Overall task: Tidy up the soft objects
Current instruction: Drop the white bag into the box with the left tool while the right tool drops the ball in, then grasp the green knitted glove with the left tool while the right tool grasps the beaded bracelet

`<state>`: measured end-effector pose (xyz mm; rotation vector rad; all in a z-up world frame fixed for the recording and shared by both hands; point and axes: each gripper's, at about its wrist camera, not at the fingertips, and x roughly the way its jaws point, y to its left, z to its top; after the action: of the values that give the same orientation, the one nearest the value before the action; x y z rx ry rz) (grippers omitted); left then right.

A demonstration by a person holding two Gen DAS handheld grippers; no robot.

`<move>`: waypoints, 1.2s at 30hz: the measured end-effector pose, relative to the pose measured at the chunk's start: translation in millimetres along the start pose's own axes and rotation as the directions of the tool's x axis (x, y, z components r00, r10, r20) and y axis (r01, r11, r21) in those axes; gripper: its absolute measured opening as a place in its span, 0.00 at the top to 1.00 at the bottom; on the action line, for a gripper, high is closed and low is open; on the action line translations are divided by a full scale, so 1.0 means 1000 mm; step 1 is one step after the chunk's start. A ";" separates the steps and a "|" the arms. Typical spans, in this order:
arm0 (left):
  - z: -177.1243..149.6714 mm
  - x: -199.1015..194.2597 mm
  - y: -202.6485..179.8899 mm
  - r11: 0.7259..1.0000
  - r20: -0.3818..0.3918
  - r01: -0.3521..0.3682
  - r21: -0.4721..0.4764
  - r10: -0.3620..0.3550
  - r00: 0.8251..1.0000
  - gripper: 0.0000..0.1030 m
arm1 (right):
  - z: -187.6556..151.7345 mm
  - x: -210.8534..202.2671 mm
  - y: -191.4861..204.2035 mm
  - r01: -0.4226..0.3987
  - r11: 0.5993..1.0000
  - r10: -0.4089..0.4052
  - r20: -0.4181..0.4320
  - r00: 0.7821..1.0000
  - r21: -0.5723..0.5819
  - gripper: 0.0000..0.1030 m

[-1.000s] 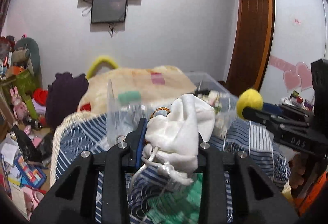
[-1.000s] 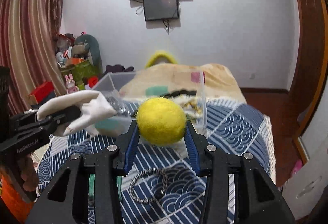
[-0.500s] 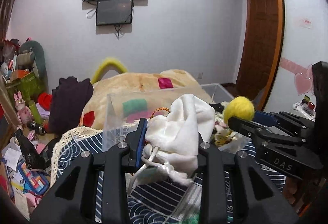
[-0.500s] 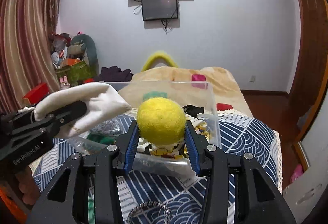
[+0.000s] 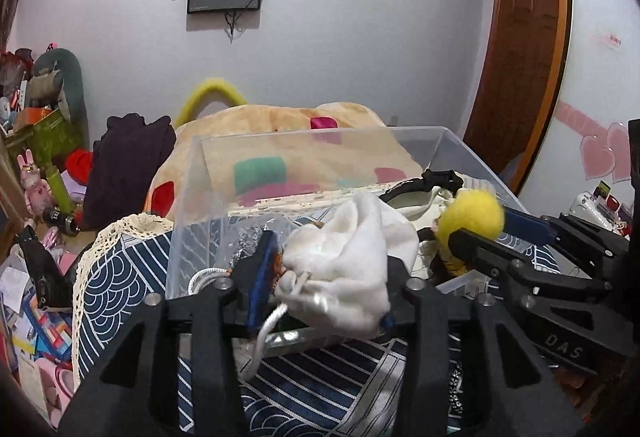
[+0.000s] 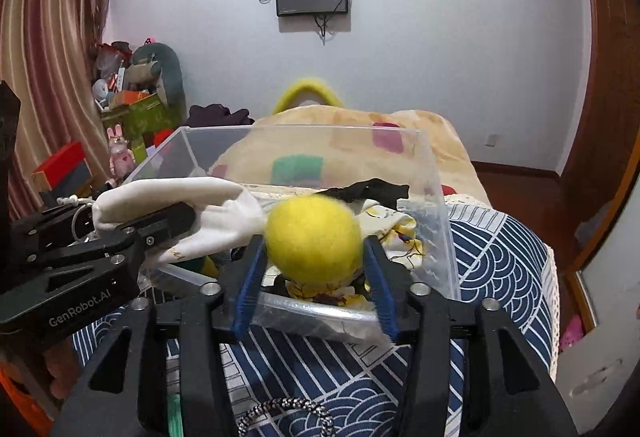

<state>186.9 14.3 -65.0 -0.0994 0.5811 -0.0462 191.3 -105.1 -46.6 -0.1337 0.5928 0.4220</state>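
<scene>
A: Item 1: left tool [image 5: 320,285] pinching white drawstring pouch [image 5: 344,261], at near wall of clear bin [image 6: 436,205] on bed.

B: Item 2: right tool [image 6: 314,273] pinching yellow felt ball [image 6: 314,237], over bin's near rim. Suggest: carry both fwd past rim, lower, then let go.

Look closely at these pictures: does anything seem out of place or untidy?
Yes. A black strap hangs over the clear bin's far edge, and a braided cord lies loose on the blue quilt, outside the bin.
</scene>
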 end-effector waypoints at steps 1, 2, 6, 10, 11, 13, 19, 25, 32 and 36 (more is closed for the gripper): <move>0.000 -0.002 0.001 1.000 0.003 0.004 -0.002 -0.004 1.000 0.48 | 0.000 -0.002 -0.001 0.002 1.000 -0.002 0.000 1.000 -0.001 0.42; 0.000 -0.005 0.001 1.000 0.007 0.006 -0.003 -0.006 1.000 0.42 | -0.001 -0.005 -0.001 0.003 1.000 -0.003 0.007 1.000 0.000 0.41; 0.000 -0.018 -0.002 1.000 0.027 0.015 0.006 -0.015 1.000 0.31 | 0.001 -0.013 -0.002 -0.009 1.000 0.009 0.022 1.000 0.005 0.41; 0.004 -0.038 -0.003 1.000 0.067 0.010 0.009 -0.011 0.998 0.18 | 0.004 -0.029 -0.005 -0.024 1.000 0.023 0.051 0.998 0.013 0.34; 0.004 -0.043 -0.002 1.000 0.076 0.008 0.006 -0.009 0.997 0.11 | 0.004 -0.033 -0.005 -0.022 1.000 0.022 0.060 0.998 0.010 0.31; 0.002 -0.054 0.001 1.000 0.101 -0.006 -0.014 0.007 0.995 0.00 | 0.002 -0.046 -0.006 -0.015 1.000 0.015 0.095 0.995 0.006 0.25; -0.020 -0.065 0.009 1.000 0.071 -0.009 -0.027 0.011 0.997 0.00 | -0.013 -0.058 -0.011 -0.016 0.999 0.012 0.093 0.996 0.040 0.25; -0.053 -0.060 0.011 1.000 -0.006 -0.027 0.000 0.027 1.000 0.00 | -0.034 -0.052 -0.017 -0.003 0.998 0.001 0.028 1.000 0.062 0.25; -0.084 -0.049 0.005 1.000 -0.115 -0.003 0.004 0.004 0.993 0.00 | -0.070 -0.039 -0.011 -0.007 0.999 0.012 -0.096 0.995 0.054 0.25; -0.098 -0.043 0.001 1.000 -0.158 0.014 -0.004 -0.014 0.987 0.00 | -0.072 -0.034 -0.007 -0.015 0.999 0.019 -0.111 0.994 0.040 0.25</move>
<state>97.2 10.7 -123.2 -0.1029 0.7387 -0.0672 131.5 -141.0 -86.7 -0.1158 0.7121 0.4214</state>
